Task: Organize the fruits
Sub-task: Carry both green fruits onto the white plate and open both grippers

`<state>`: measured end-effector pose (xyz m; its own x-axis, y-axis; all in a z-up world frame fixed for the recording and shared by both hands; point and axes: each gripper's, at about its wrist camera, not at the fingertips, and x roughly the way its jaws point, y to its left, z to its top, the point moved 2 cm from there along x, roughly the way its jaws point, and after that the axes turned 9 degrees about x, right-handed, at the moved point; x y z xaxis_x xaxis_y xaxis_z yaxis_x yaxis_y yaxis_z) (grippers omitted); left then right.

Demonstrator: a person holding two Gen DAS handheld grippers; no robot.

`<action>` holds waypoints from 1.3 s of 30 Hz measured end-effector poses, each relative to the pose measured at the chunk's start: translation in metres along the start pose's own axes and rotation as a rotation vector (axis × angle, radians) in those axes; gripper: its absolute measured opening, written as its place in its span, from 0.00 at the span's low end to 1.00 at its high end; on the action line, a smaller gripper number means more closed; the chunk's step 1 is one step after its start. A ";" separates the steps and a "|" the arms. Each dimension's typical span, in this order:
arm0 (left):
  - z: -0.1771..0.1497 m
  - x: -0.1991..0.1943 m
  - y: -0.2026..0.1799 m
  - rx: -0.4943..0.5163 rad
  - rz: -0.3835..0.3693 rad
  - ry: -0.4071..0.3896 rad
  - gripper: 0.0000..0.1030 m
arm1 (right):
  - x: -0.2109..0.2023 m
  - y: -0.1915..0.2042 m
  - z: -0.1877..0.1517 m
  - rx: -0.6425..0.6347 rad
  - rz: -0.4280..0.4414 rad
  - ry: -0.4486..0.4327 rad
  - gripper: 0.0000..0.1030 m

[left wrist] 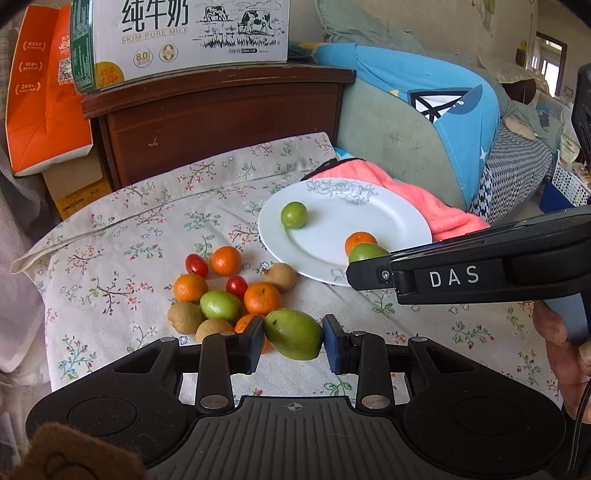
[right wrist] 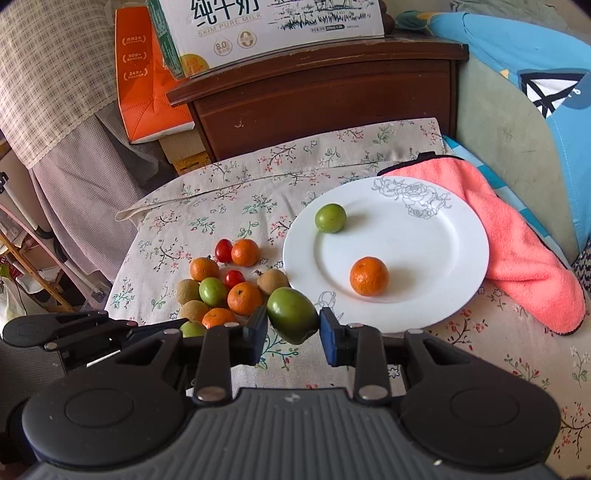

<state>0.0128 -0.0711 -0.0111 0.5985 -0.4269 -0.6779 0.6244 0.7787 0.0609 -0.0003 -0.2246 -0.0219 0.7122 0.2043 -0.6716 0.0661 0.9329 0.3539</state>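
Note:
A white plate [left wrist: 399, 221] [right wrist: 454, 236] holds a small green fruit [left wrist: 293, 215] [right wrist: 330, 218] and a tangerine [left wrist: 360, 242] [right wrist: 369, 276]. A pile of tangerines [left wrist: 262, 298], cherry tomatoes [left wrist: 196, 265], brown fruits [left wrist: 185, 316] and a green fruit [left wrist: 220, 306] lies left of the plate on the floral cloth. My left gripper [left wrist: 293, 339] is shut on a green fruit [left wrist: 294, 333] at the pile's near edge. My right gripper [right wrist: 293, 325] is shut on another green fruit [right wrist: 291, 314], held above the plate's near-left rim; it also shows in the left wrist view [left wrist: 366, 252].
A pink towel [right wrist: 517, 251] lies right of the plate. A dark wooden cabinet [left wrist: 221, 122] with a milk carton box [left wrist: 184, 33] stands behind the table. An orange box [left wrist: 40, 96] is at the far left. A sofa with blue cloth [left wrist: 443, 110] is to the right.

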 end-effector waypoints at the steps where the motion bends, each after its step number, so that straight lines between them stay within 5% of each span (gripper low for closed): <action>1: 0.004 -0.002 0.001 -0.004 -0.003 -0.010 0.30 | -0.003 0.000 0.002 -0.004 0.001 -0.007 0.29; 15: 0.047 0.001 0.009 -0.067 -0.037 -0.082 0.30 | -0.021 -0.023 0.035 0.007 -0.026 -0.073 0.29; 39: 0.078 0.086 -0.001 -0.060 -0.075 -0.004 0.30 | 0.012 -0.099 0.067 0.256 -0.071 -0.023 0.30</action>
<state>0.1027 -0.1446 -0.0119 0.5529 -0.4867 -0.6763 0.6364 0.7706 -0.0342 0.0482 -0.3338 -0.0215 0.7147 0.1320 -0.6869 0.2888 0.8387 0.4617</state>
